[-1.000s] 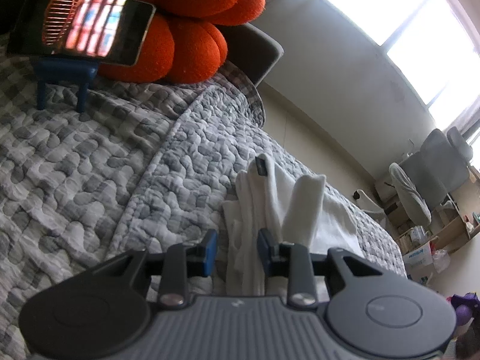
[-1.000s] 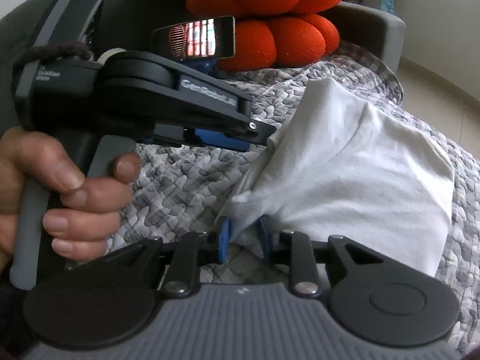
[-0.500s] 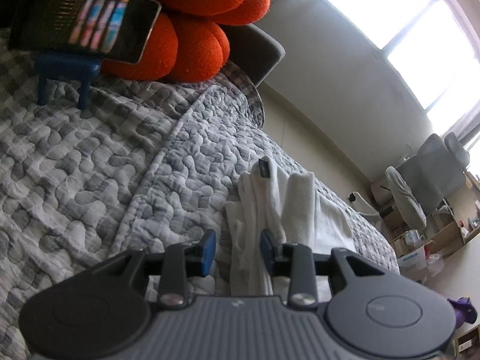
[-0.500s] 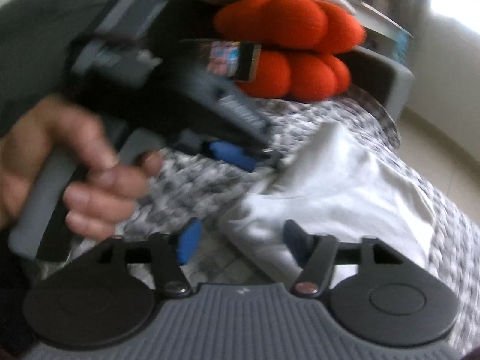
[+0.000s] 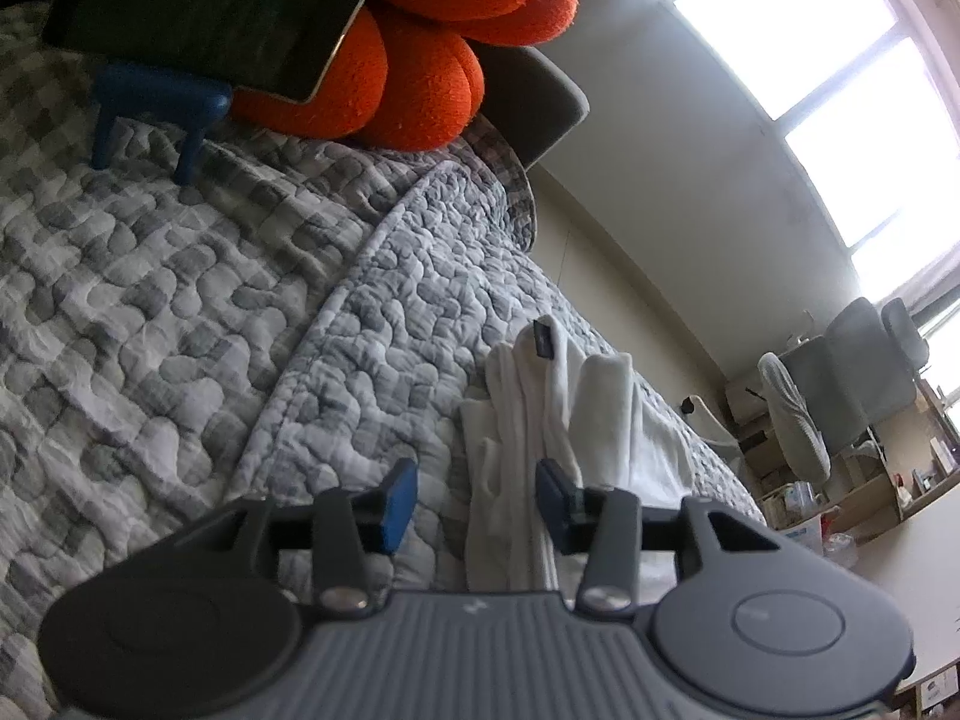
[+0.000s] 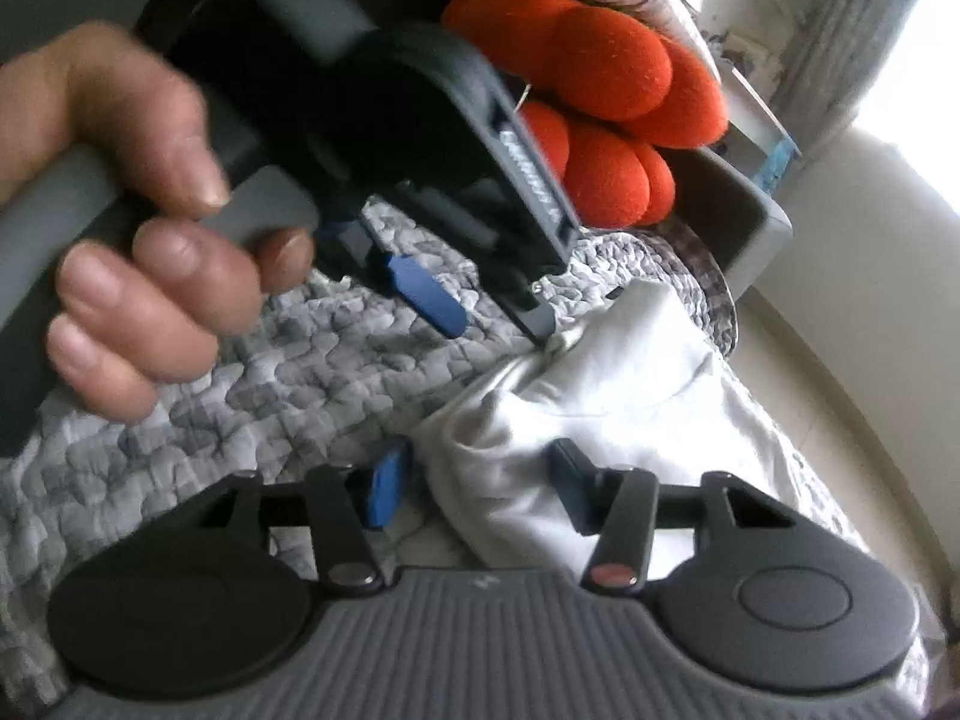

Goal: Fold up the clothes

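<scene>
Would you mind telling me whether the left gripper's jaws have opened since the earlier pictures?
Yes. The left gripper has just been opening, its jaws spreading off the white garment on the quilt.

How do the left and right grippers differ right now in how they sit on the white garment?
The left gripper has been opening; its pads straddle a bunched edge of the white garment without pressing it. The right gripper has been closing, with a rounded fold of the garment between its pads, not visibly pinched. The left gripper works the end nearer the orange cushion, the right gripper the nearer edge. Both stand open over the grey quilt.
</scene>
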A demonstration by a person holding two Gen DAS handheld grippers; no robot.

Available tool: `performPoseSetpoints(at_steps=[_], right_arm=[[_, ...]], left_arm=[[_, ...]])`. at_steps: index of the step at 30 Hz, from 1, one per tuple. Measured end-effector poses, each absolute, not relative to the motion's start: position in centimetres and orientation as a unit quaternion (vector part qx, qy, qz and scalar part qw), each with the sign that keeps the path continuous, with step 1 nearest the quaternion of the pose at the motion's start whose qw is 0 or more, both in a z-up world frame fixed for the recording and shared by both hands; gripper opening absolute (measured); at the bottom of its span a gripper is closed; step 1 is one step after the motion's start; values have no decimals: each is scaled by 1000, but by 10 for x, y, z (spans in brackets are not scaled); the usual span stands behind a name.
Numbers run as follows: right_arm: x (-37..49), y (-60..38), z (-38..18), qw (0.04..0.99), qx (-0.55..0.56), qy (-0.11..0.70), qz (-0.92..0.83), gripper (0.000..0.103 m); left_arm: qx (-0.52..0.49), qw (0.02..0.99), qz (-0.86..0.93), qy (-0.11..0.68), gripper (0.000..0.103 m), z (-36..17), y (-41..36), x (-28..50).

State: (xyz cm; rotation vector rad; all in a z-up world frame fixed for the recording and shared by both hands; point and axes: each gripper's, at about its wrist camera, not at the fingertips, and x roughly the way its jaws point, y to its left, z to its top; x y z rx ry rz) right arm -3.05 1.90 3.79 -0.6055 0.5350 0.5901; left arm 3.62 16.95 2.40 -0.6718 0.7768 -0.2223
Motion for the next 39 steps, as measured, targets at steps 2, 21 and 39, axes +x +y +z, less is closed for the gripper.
performPoseSetpoints(at_steps=[2,21,39], right_arm=[[-33,23,33,873,-309,250,280,56],[-28,-20,74,913,-154,246,287,25],[-20,-18,75,910,-152,246,297,24]], left_arm=[[-324,863,-106,373,46,22,169,37],[-449,806,-129,363,67,14,184,34],[-404,793,-201,409,69,14,124,63]])
